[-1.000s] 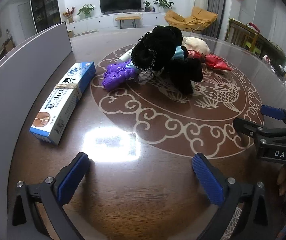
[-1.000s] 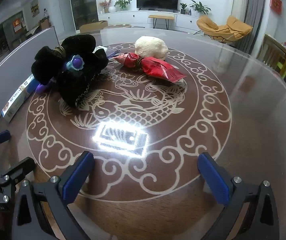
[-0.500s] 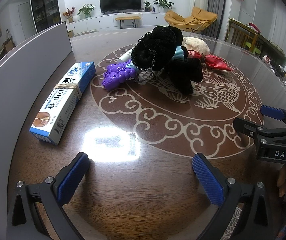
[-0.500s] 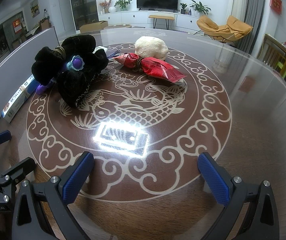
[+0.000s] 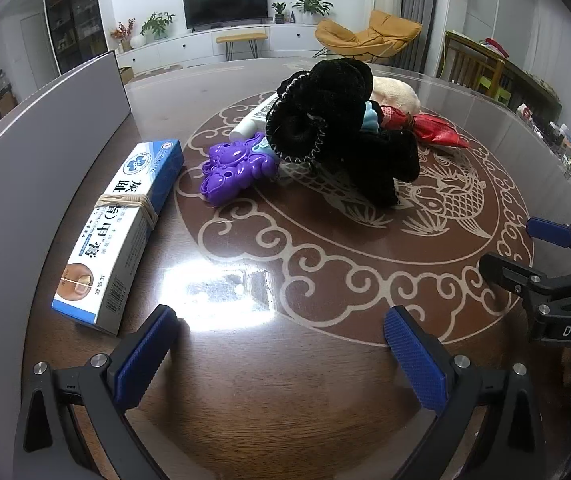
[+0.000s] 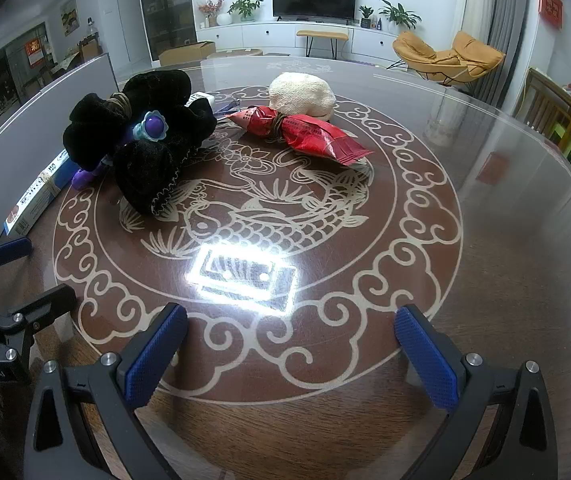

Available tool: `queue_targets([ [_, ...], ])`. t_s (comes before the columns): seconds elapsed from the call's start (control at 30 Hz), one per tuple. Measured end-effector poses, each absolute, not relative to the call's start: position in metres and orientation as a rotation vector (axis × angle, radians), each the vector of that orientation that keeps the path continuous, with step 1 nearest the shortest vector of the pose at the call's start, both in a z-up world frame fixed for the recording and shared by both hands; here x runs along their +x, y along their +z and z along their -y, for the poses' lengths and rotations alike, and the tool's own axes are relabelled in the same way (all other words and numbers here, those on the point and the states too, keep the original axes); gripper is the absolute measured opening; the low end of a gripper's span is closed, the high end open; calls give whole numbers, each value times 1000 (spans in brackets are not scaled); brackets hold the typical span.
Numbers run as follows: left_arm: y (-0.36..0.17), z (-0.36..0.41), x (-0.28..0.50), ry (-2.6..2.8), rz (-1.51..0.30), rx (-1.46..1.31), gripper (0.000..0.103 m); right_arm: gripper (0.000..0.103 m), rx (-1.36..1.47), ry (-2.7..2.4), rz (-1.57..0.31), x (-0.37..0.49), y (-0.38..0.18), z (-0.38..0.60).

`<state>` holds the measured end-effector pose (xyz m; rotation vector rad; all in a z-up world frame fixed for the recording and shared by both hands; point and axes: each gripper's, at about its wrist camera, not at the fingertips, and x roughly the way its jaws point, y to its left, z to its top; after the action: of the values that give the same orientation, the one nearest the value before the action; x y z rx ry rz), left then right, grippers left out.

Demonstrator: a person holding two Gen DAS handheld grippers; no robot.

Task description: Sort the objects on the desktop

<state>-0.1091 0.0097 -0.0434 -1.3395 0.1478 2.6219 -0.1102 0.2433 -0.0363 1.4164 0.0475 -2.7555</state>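
A heap of black fabric lies at the table's middle-left, with a purple plastic toy beside it. A red foil packet and a cream knitted bundle lie behind. A blue-and-white box bound with a rubber band lies at the left. My left gripper and my right gripper are both open and empty, low over the near table, well short of the objects.
A grey upright panel runs along the table's left side. The round glass-topped table has a fish pattern. A white tube pokes out behind the black heap. Chairs and cluttered furniture stand at the far right.
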Motion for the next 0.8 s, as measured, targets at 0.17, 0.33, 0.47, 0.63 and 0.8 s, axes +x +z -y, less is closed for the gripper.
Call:
queue_targets([
  [0.17,-43,-10,-109,2622,-147,-1340,103,103,1416,-2756,-48,-110,-36,-243],
  [0.33,-44,-10,-109,2622,-147,-1340,103,103,1416,-2755,-48,-110,-36,-243],
  [0.47,-44,-9,-109,2622,-147,-1339,103,103,1416,-2755,-48,-110,-36,-243],
  [0.63,-44,-9,-108,2622,-147,-1339,103,103,1417,-2755,-48,-110,-36,-244],
  [0.8,-44,-9,-108,2622,-147,-1339,103,103,1416,-2755,-49,-109,-35,-243],
])
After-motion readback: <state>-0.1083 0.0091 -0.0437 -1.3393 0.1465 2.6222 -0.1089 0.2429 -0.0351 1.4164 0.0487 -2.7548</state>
